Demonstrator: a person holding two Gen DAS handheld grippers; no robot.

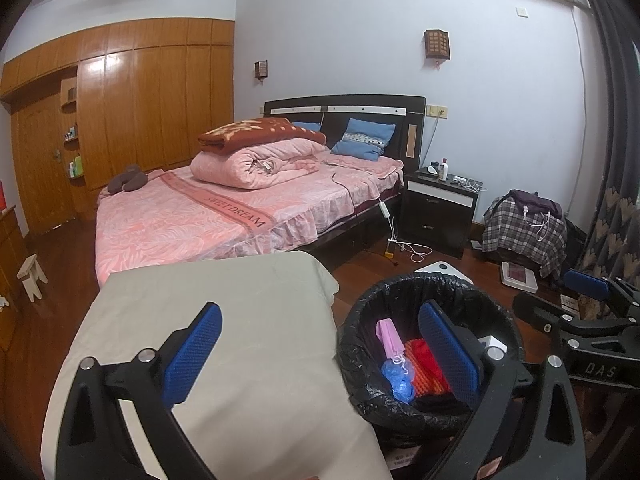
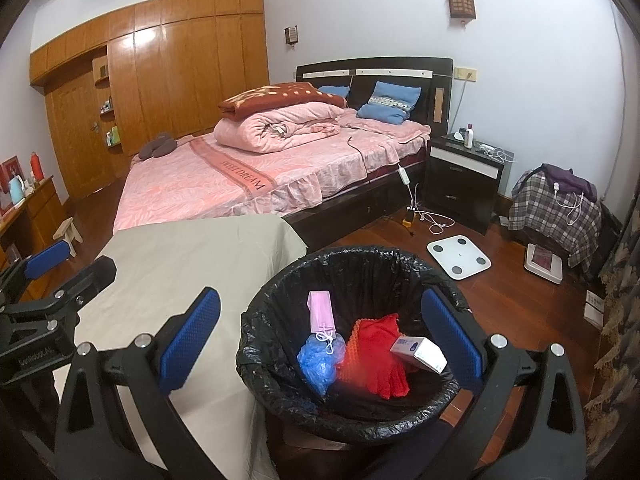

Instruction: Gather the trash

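right wrist view looks down on a round trash bin (image 2: 352, 360) lined with a crinkled, glossy black plastic bag (image 2: 404, 272), standing on the dark wood floor (image 2: 504, 292) just beside a worktop (image 2: 168, 272) draped in plain grey-beige cloth. inside the bin lie a flat pink mask (image 2: 321, 312) with thin white loops, a crumpled blue plastic film (image 2: 318, 360), a knobbly red-orange glove (image 2: 376, 356) and a small white-and-blue carton (image 2: 418, 354); the bin's bottom is in shadow and cannot be made out.

the right tongs (image 2: 320, 344) hover above the bin, spread wide and holding nothing, their blue pads (image 2: 188, 344) dimpled like mesh. the left tongs (image 1: 320, 356) hang over the worktop edge and the bin's near rim, equally wide apart and empty; from the left wrist view the carton is mostly hidden behind the right-hand pad.

each tool shows at the edge of the other's view, cut off by the frame. a smooth white scale (image 2: 459, 257) lies flat on the floor beyond the bin.
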